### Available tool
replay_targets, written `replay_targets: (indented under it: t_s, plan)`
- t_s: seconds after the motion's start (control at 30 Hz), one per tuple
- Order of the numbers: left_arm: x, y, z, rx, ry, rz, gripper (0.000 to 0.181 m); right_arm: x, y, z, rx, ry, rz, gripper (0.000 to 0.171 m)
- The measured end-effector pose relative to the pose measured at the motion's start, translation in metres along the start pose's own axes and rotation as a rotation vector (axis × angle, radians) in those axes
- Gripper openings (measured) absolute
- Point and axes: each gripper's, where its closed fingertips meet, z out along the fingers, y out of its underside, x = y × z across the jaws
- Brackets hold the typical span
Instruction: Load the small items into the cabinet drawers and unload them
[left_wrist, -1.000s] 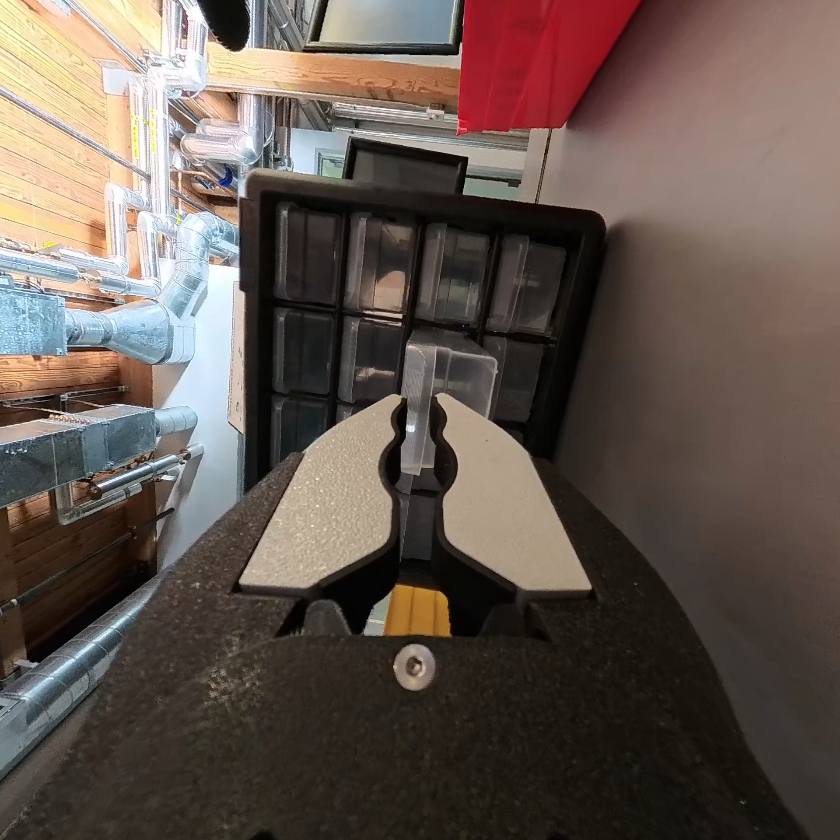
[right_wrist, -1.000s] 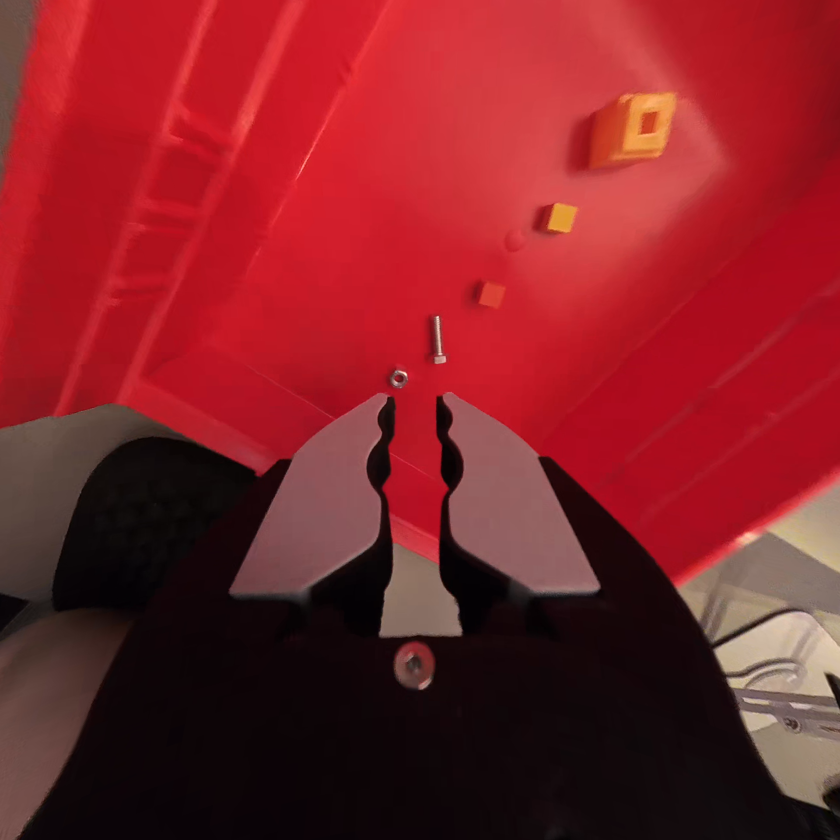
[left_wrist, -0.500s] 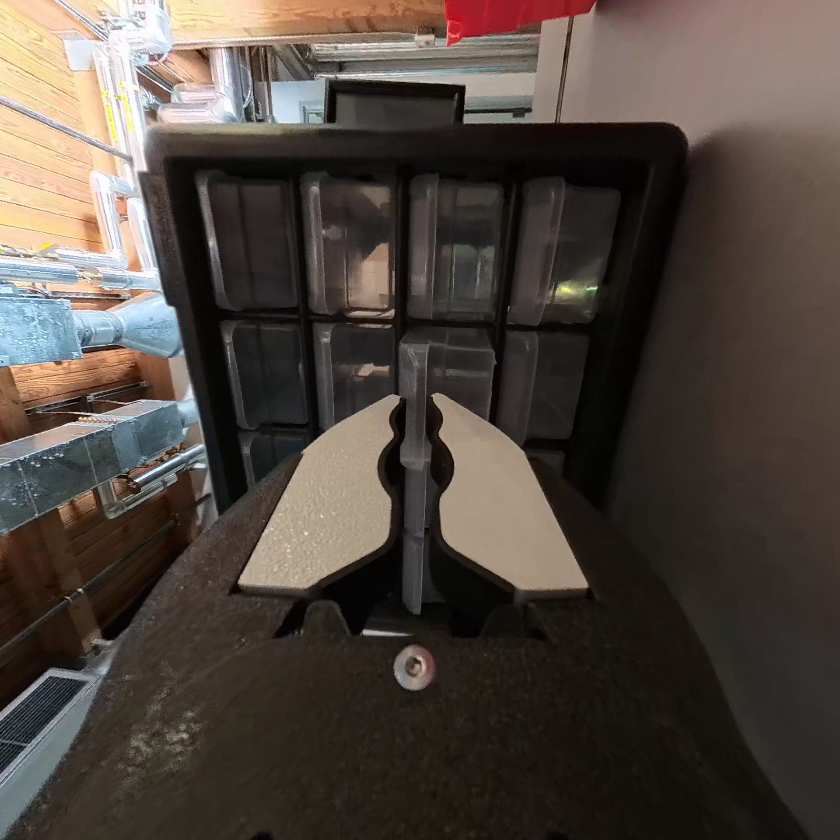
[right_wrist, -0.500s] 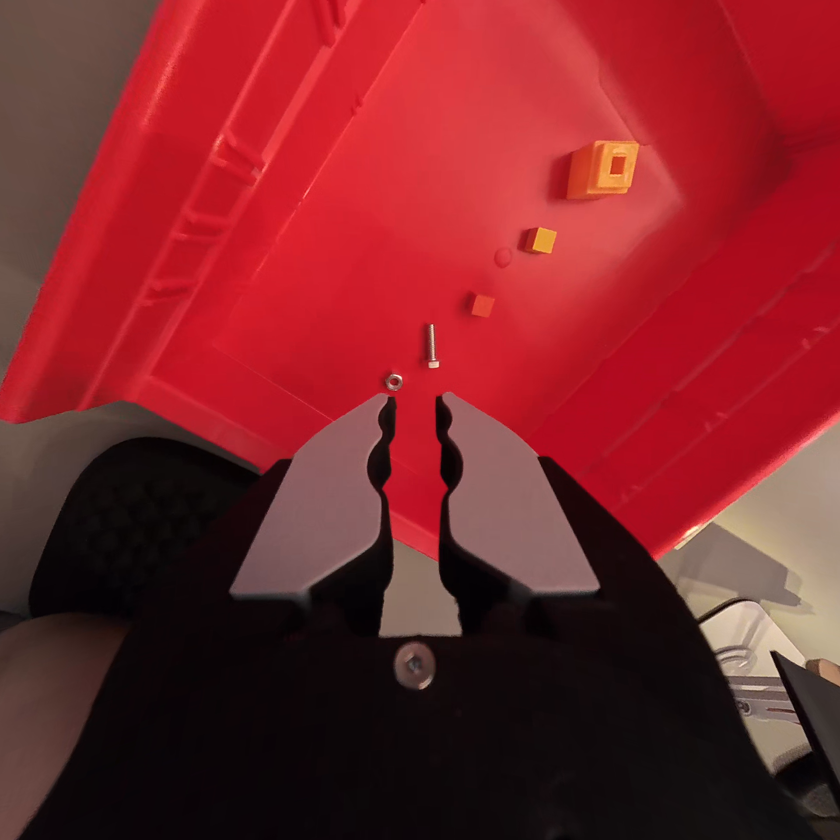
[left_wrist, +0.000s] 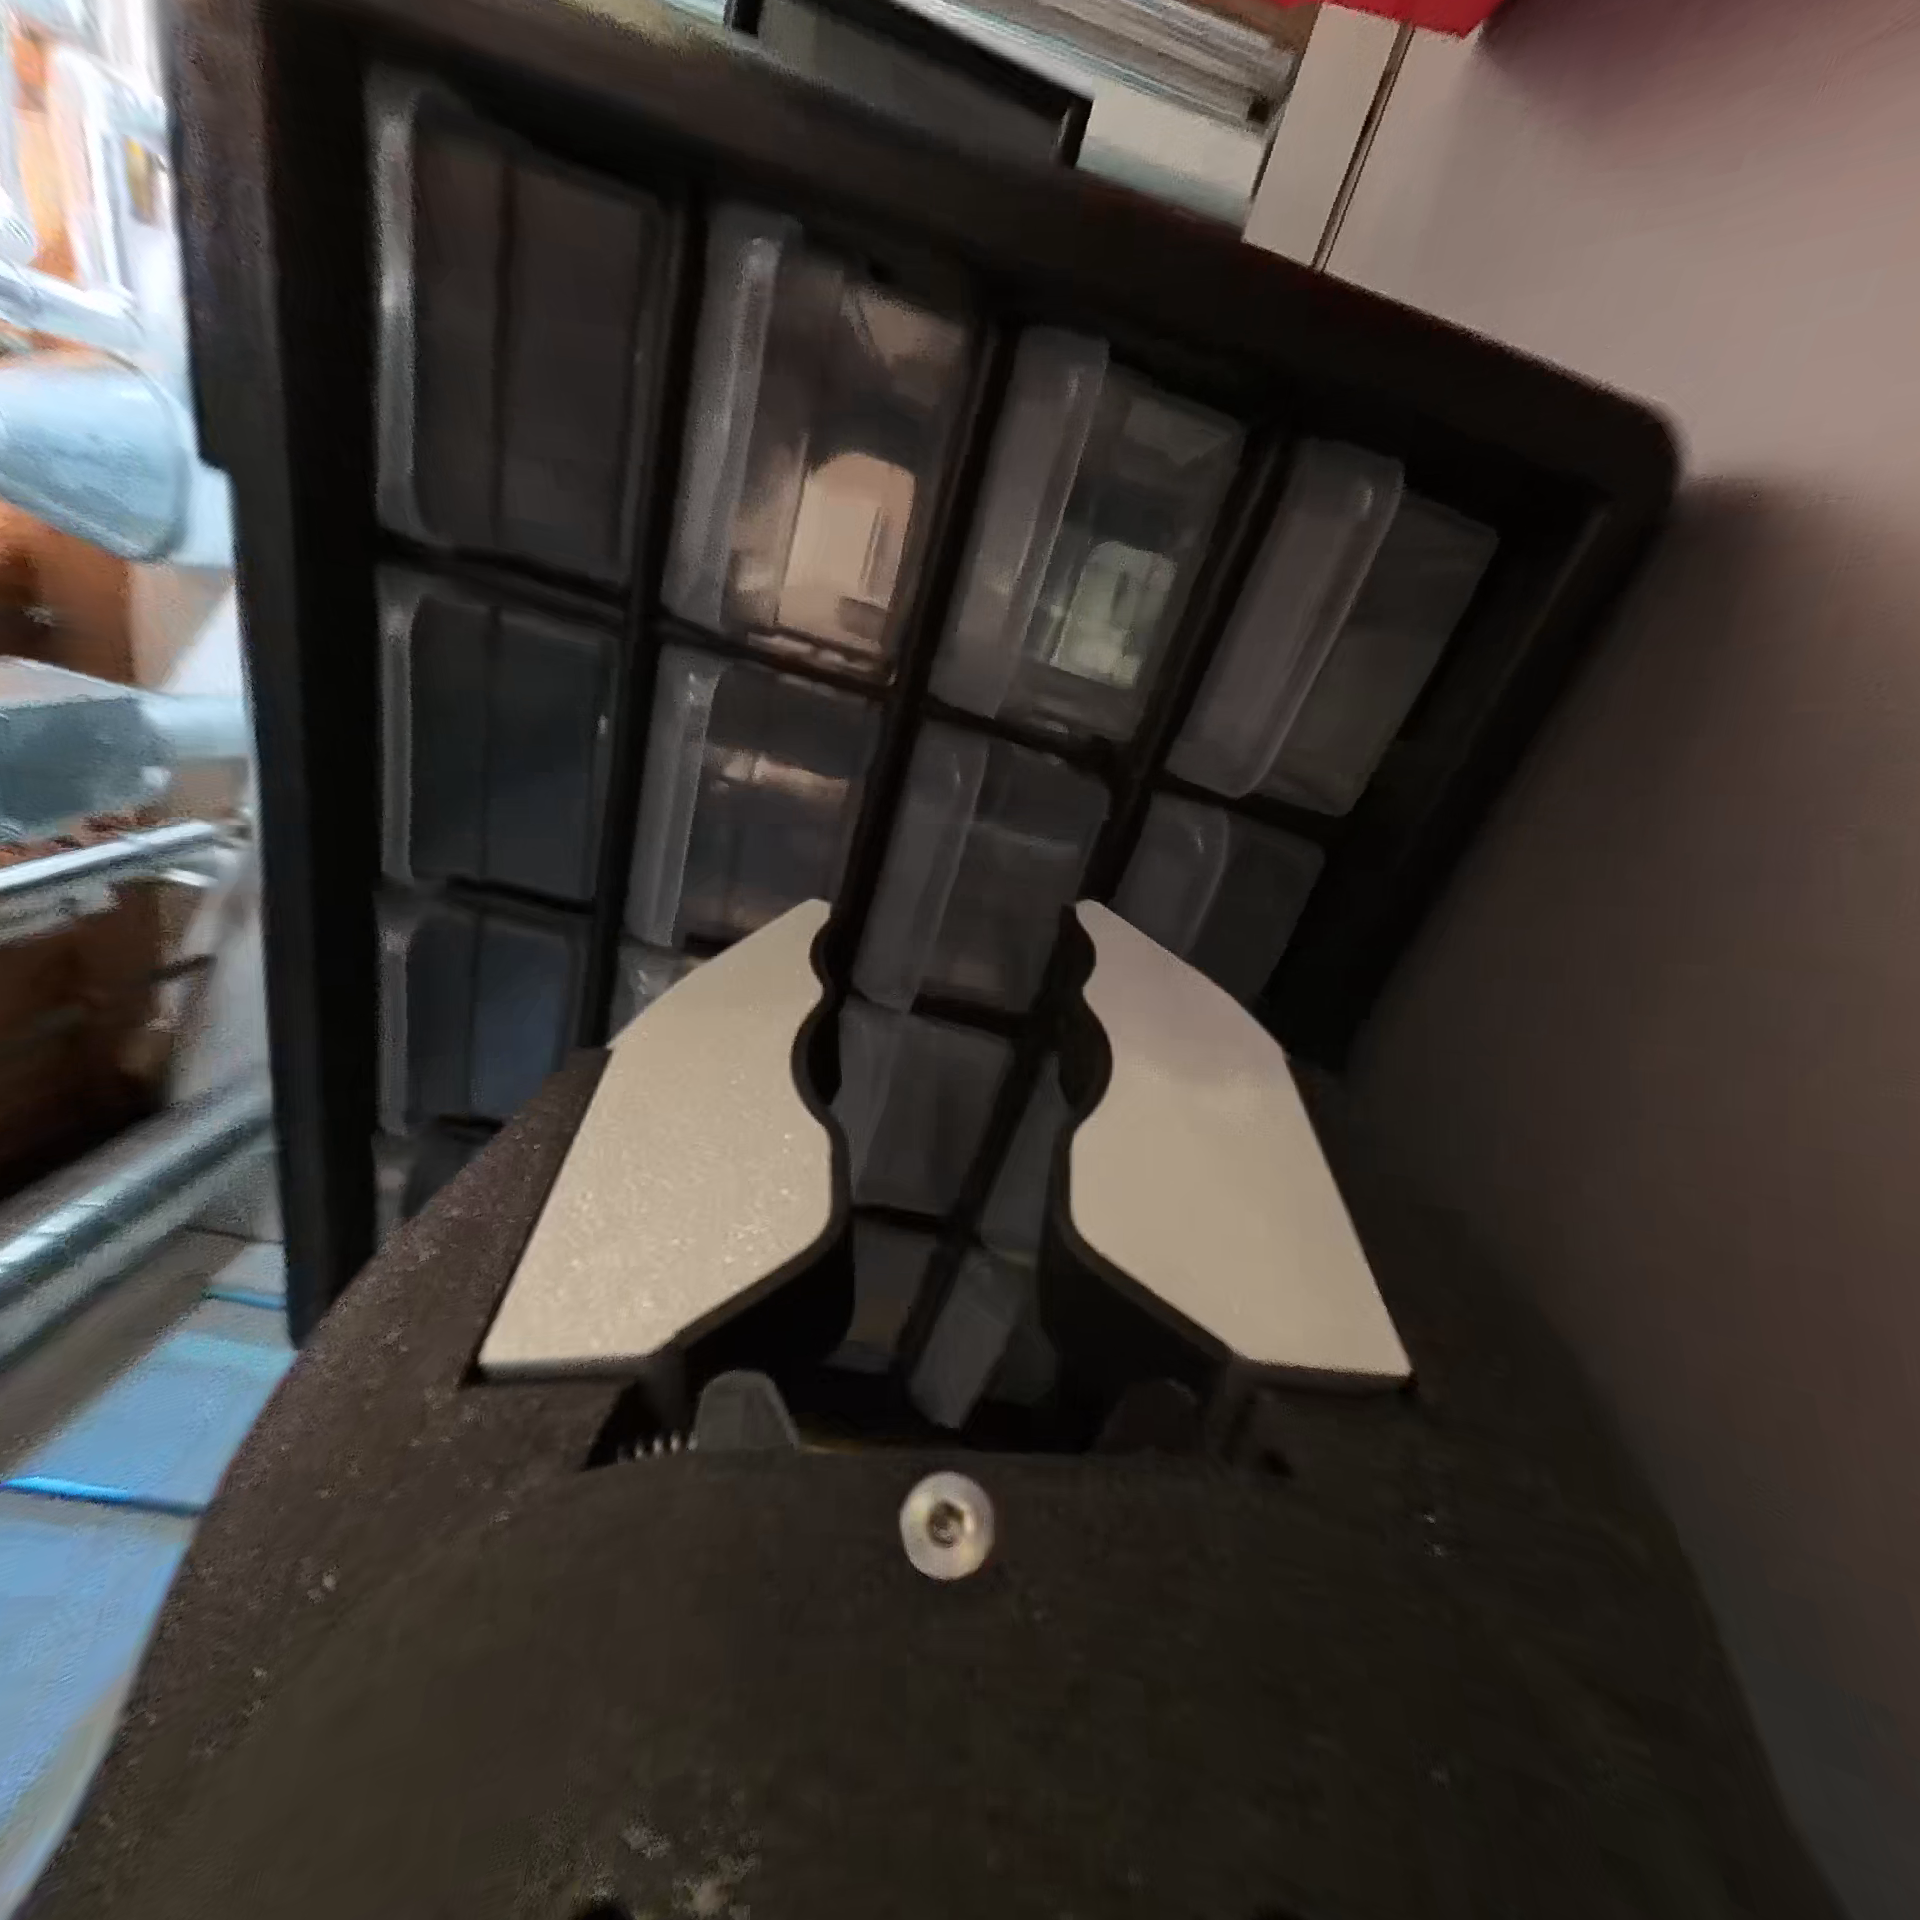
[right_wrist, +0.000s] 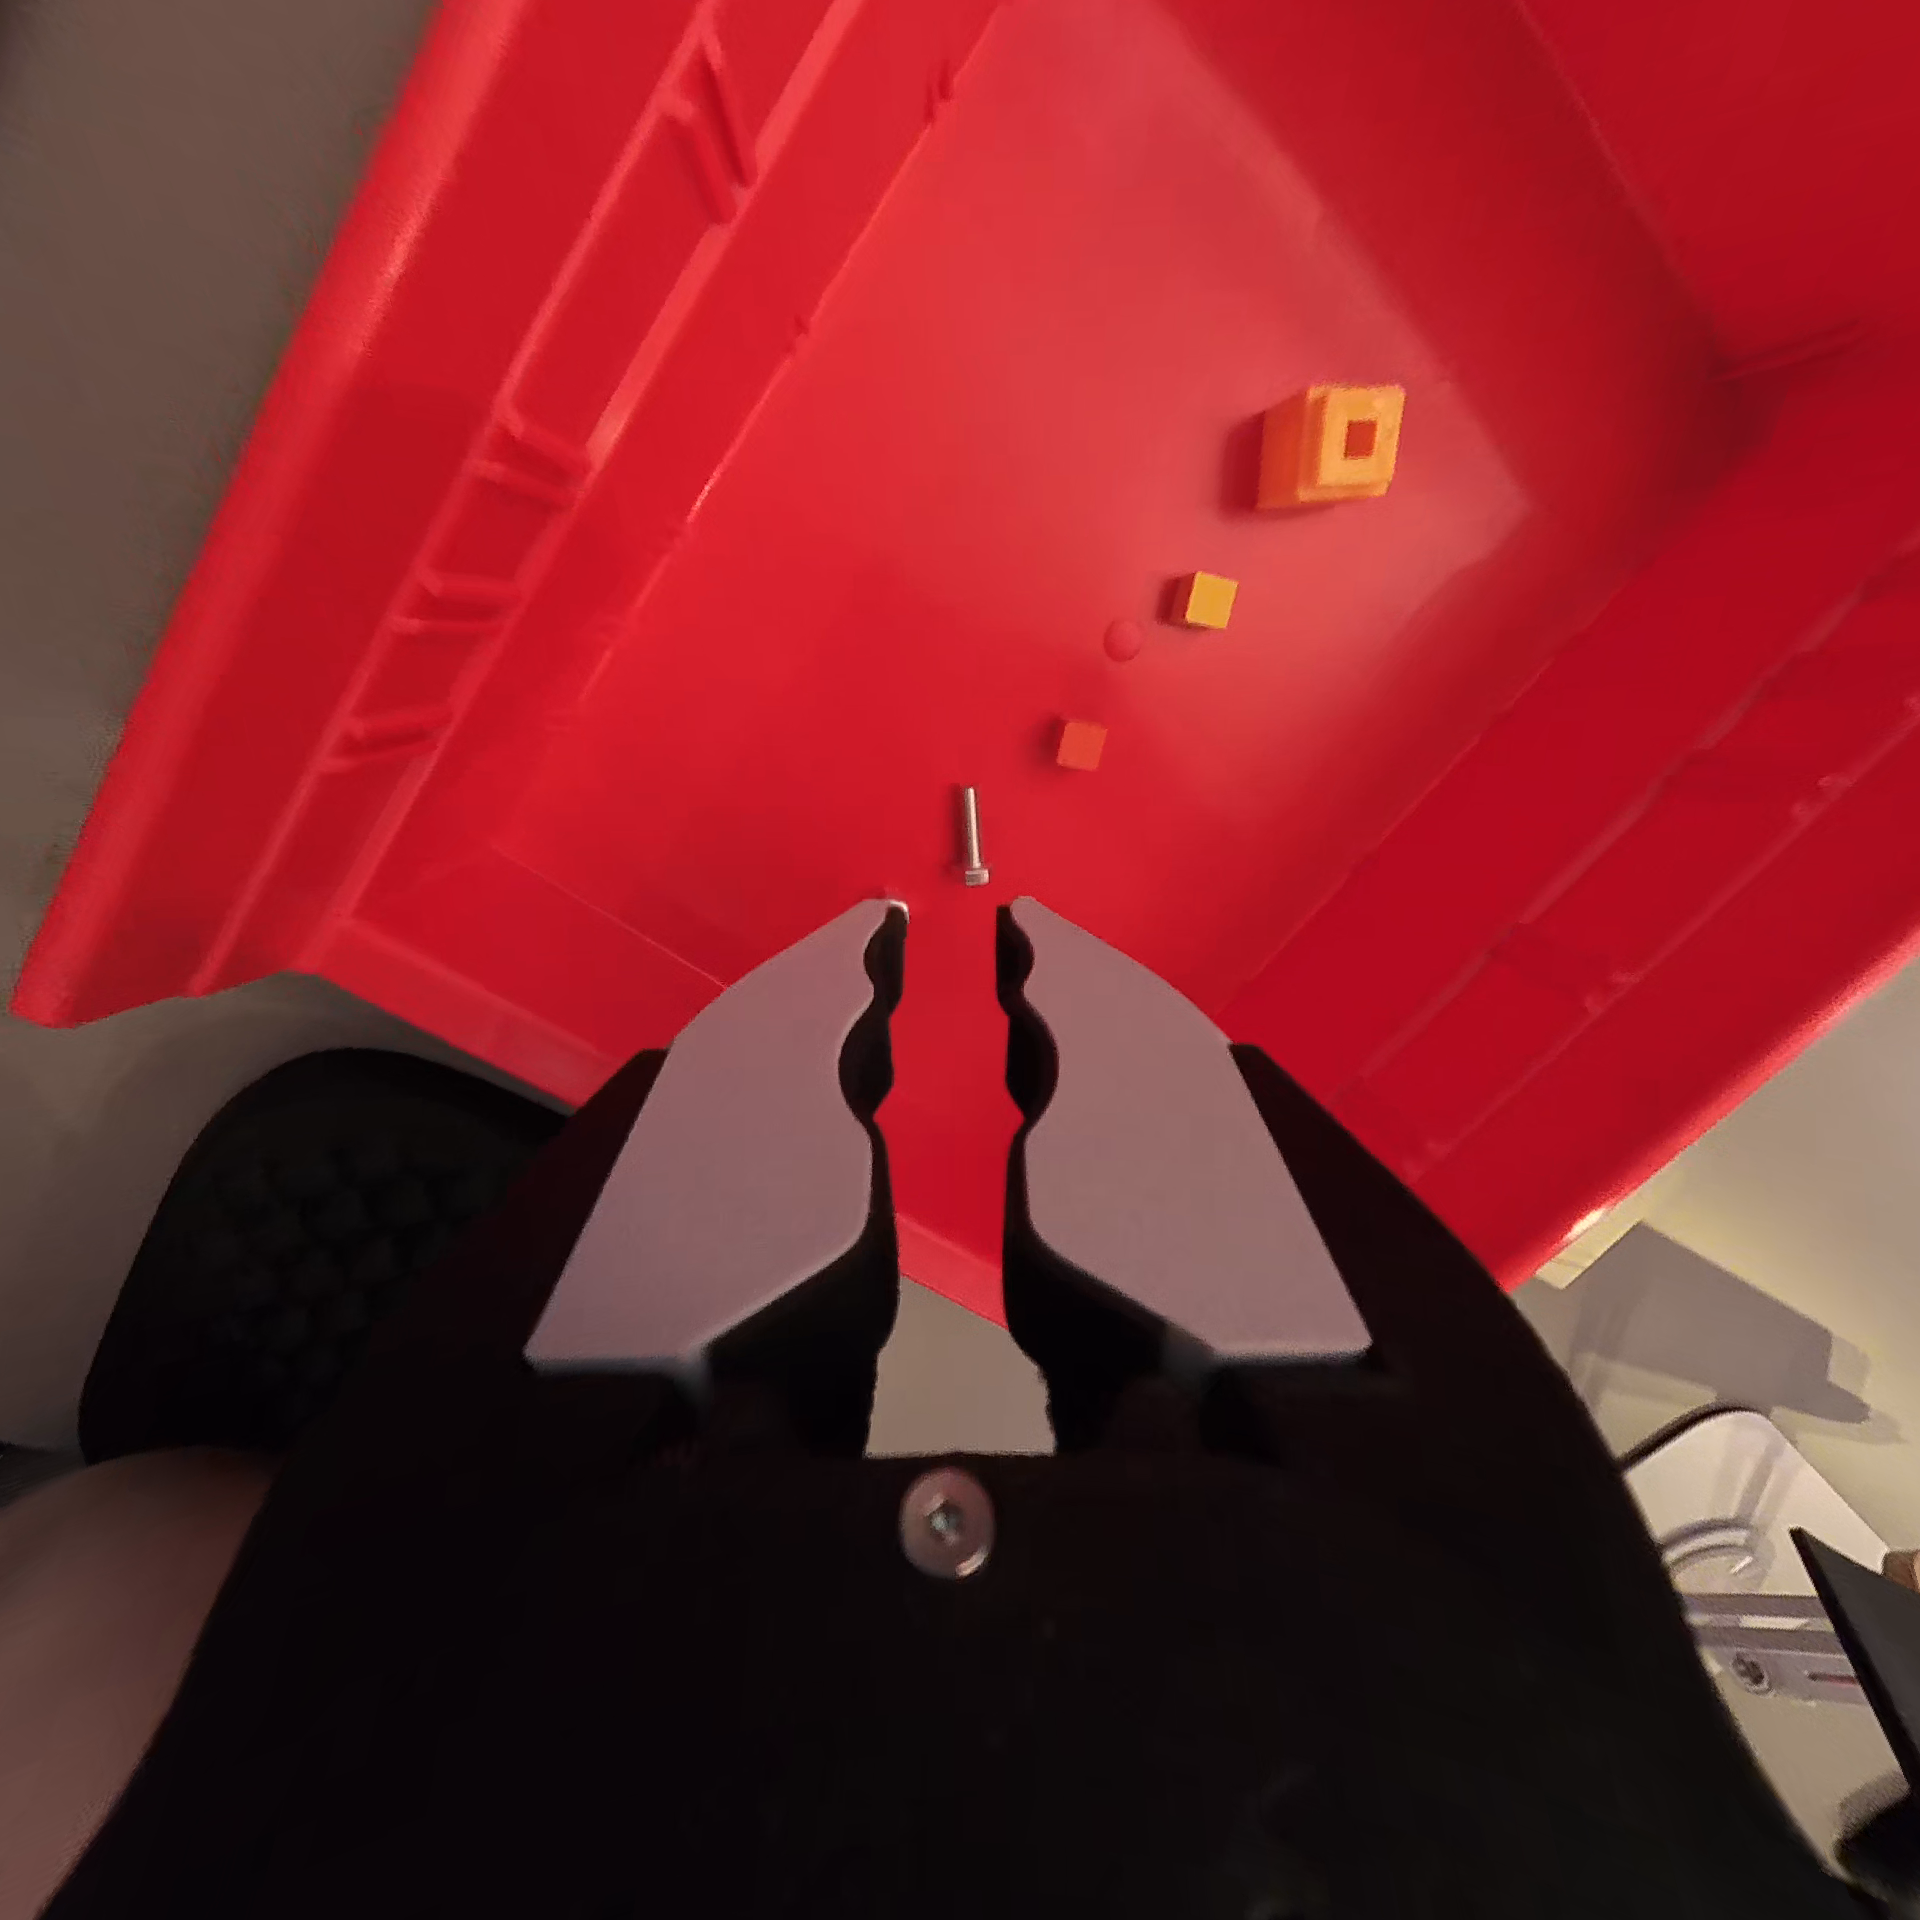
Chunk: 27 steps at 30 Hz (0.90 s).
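Note:
In the left wrist view a black cabinet (left_wrist: 312, 520) with several clear plastic drawers fills the frame. My left gripper (left_wrist: 951, 914) is open and holds nothing. Its fingers stand apart in front of a pushed-in drawer (left_wrist: 977, 862) in the middle row. In the right wrist view my right gripper (right_wrist: 951, 909) is open and empty over a red bin (right_wrist: 727, 520). A small silver bolt (right_wrist: 971, 847) lies just beyond the tips. A silver nut (right_wrist: 902, 906) peeks out at the left fingertip. Two small orange cubes (right_wrist: 1081, 743) (right_wrist: 1208, 600) and a larger orange block with a square hole (right_wrist: 1330, 447) lie farther in.
A grey wall (left_wrist: 1714, 935) runs along the right of the cabinet. Blurred metal pipes (left_wrist: 83, 468) show at the left. In the right wrist view a person's arm (right_wrist: 104, 1538) and a black mesh object (right_wrist: 291, 1195) are at lower left. Tip to tip, the grippers are about 30 cm apart. The small silver bolt (right_wrist: 971, 847) is closer to my right gripper, around 6 cm from its tips; the left tips are 30 cm off.
My left gripper was shut on the handle of a pulled-out clear drawer, pushed it in, then opened and let go. The right gripper crept forward over the nut, its jaws unchanged.

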Motion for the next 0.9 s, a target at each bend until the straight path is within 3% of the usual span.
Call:
replay_targets:
  t_s: [0.17, 0.37, 0.63, 0.9]
  plan:
    - [0.012, -0.01, -0.041, 0.169, 0.146, -0.36, 0.031, 0.004, -0.012, -0.002, 0.059, 0.054, -0.026, 0.018]
    - [0.022, -0.021, -0.051, 0.174, 0.275, -0.57, 0.028, 0.033, -0.045, -0.019, 0.24, 0.217, 0.02, 0.018]
    - [0.04, -0.024, -0.058, 0.155, 0.344, -0.518, 0.025, 0.066, -0.079, -0.056, 0.551, 0.419, 0.108, 0.019]
    - [0.041, -0.017, -0.057, 0.139, 0.334, -0.511, 0.021, 0.108, -0.036, -0.068, 0.545, 0.553, 0.331, 0.026]
